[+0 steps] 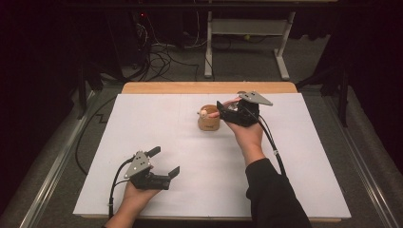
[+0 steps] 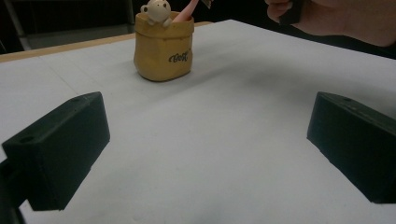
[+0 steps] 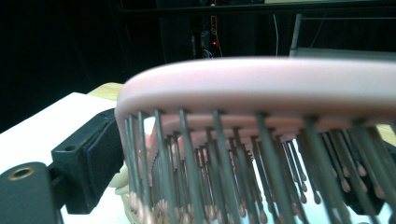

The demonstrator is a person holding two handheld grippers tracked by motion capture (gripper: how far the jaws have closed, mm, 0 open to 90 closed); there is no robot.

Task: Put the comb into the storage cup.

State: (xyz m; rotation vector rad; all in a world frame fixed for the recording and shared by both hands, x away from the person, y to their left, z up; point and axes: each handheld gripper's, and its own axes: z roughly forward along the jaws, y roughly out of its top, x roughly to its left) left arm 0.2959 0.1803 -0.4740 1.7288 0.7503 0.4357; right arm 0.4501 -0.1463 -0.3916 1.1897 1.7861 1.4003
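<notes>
A tan pouch-shaped holder [image 1: 209, 123] [image 2: 163, 51] with a small bear figure [image 1: 203, 113] [image 2: 156, 11] on its rim stands at the middle back of the white sheet. A pink hairbrush [image 1: 224, 104] [image 2: 184, 14] leans out of it to the right. My right gripper [image 1: 222, 110] [image 3: 229, 172] is at the brush's head [image 3: 261, 88]. The bristles hang between its jaws, and the left pad [image 3: 100, 149] stands just off them, so the gripper is open. My left gripper [image 1: 164, 161] [image 2: 205, 144] rests near the front left, wide open, with nothing between its jaws.
The white sheet [image 1: 294, 156] covers a wooden table [image 1: 209, 87]. Behind the table are a white desk frame [image 1: 247, 33] and cables on the floor [image 1: 161, 61]. Bare sheet lies between the left gripper and the holder.
</notes>
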